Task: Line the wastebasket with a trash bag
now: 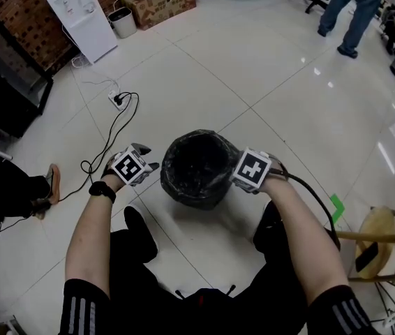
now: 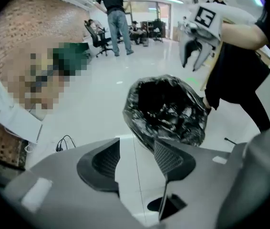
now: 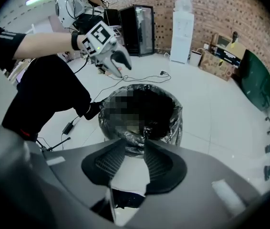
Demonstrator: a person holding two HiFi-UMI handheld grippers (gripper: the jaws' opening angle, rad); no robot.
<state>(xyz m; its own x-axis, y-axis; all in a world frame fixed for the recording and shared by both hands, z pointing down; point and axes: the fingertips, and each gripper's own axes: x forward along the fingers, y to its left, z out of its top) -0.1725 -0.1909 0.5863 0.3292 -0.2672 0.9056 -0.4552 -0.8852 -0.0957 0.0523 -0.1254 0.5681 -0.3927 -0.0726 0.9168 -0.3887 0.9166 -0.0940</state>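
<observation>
Jaws apart on L gripper (image 2: 136, 144), only floor (image 2: 125, 162) between; held just beside left side of bin (image 1: 196, 201). Jaws apart on R gripper (image 3: 134, 144) too, less wide, tips right at near rim of bag (image 3: 175, 123), no film pinched. Bin upright on floor btwn both grippers. Black bag set inside it, top folded out over rim & down outer wall, crinkled. Interior dark; contents can't be told.
</observation>
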